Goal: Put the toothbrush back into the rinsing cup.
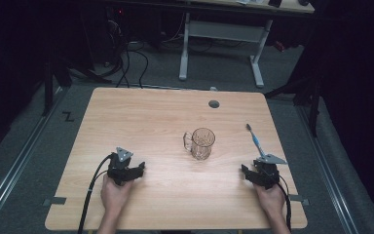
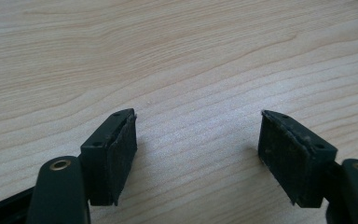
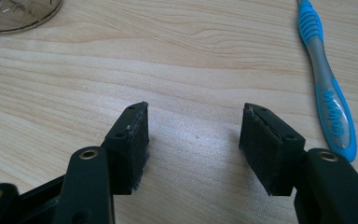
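Dark room, grey floor, cables trailing beyond the far edge; one light wood-grain counter (image 1: 151, 122) with a small round grommet hole (image 1: 214, 104) near its far side.

Item one: toothbrush (image 1: 255, 140). It lies flat on the counter toward your right, head pointing away from you, dark bristles at the far end. In the right gripper view the toothbrush (image 3: 328, 93) shows a translucent grey handle edged in bright blue, with a ribbed blue thumb grip higher up and blue lettering along the wide end. Its near end lies just beside your right claw (image 1: 258, 174), to the outside of it, not between the jaws.

Item two: glass mug (image 1: 200, 143). Clear, with a cut pattern and a handle on its left, it stands upright near the counter's middle, well apart from both claws.

Item three: your right claw (image 3: 193, 140). Released, jaws spread wide, bare wood between the pads.

Item four: your left claw (image 1: 126, 170), resting low over the near left of the counter. In the left gripper view the left claw (image 2: 198, 154) is likewise released, with bare wood between its pads.
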Tool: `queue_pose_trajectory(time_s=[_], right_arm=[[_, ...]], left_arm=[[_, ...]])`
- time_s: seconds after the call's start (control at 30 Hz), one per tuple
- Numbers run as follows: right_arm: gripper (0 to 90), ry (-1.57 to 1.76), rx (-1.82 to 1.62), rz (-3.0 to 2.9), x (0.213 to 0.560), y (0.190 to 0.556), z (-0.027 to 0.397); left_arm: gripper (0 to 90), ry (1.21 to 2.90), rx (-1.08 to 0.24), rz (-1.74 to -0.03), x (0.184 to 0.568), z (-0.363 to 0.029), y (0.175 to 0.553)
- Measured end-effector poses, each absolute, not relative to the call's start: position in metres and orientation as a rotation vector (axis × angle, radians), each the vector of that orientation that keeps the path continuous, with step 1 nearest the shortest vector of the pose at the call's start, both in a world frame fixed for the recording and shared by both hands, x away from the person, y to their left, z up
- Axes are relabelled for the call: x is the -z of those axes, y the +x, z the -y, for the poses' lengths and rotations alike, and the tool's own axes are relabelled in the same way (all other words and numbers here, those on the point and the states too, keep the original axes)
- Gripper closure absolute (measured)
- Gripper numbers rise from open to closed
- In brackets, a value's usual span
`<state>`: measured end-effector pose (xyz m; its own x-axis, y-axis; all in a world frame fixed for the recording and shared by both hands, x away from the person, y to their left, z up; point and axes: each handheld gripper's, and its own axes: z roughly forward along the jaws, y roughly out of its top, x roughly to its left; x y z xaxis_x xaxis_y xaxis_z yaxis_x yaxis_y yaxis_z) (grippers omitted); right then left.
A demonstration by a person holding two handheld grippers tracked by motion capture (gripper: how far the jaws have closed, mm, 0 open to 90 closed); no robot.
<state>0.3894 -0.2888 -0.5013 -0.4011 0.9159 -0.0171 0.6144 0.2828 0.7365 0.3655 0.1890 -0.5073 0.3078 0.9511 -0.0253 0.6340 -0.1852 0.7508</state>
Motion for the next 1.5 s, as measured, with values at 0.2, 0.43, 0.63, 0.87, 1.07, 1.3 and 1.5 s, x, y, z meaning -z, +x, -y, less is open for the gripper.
queue_pose_trajectory(time_s=[0.2, 0.43, 0.63, 0.87, 1.07, 1.3, 1.5], right_arm=[[42.6, 1.373, -0.916, -2.116, 0.5014, 0.3897, 0.2889], [42.6, 1.372, -0.915, -2.116, 0.5014, 0.3898, 0.2887], [42.8, 1.372, -0.916, -2.116, 0.5014, 0.3900, 0.2884], [42.3, 1.371, -0.918, -2.119, 0.5013, 0.3899, 0.2888], [42.4, 1.378, -0.917, -2.114, 0.5013, 0.3899, 0.2883], [41.9, 1.369, -0.913, -2.117, 0.5013, 0.3899, 0.2880], [41.8, 1.369, -0.909, -2.122, 0.5009, 0.3905, 0.2878]], left_arm=[[28.7, 1.911, -0.608, -1.408, 0.5073, -0.1889, 0.3656], [28.7, 1.906, -0.607, -1.409, 0.5074, -0.1891, 0.3658], [28.6, 1.916, -0.615, -1.407, 0.5074, -0.1882, 0.3659], [28.6, 1.916, -0.614, -1.407, 0.5073, -0.1883, 0.3659], [28.6, 1.915, -0.614, -1.407, 0.5073, -0.1884, 0.3660], [28.6, 1.914, -0.613, -1.408, 0.5073, -0.1884, 0.3660], [28.6, 1.910, -0.612, -1.410, 0.5073, -0.1887, 0.3663]])
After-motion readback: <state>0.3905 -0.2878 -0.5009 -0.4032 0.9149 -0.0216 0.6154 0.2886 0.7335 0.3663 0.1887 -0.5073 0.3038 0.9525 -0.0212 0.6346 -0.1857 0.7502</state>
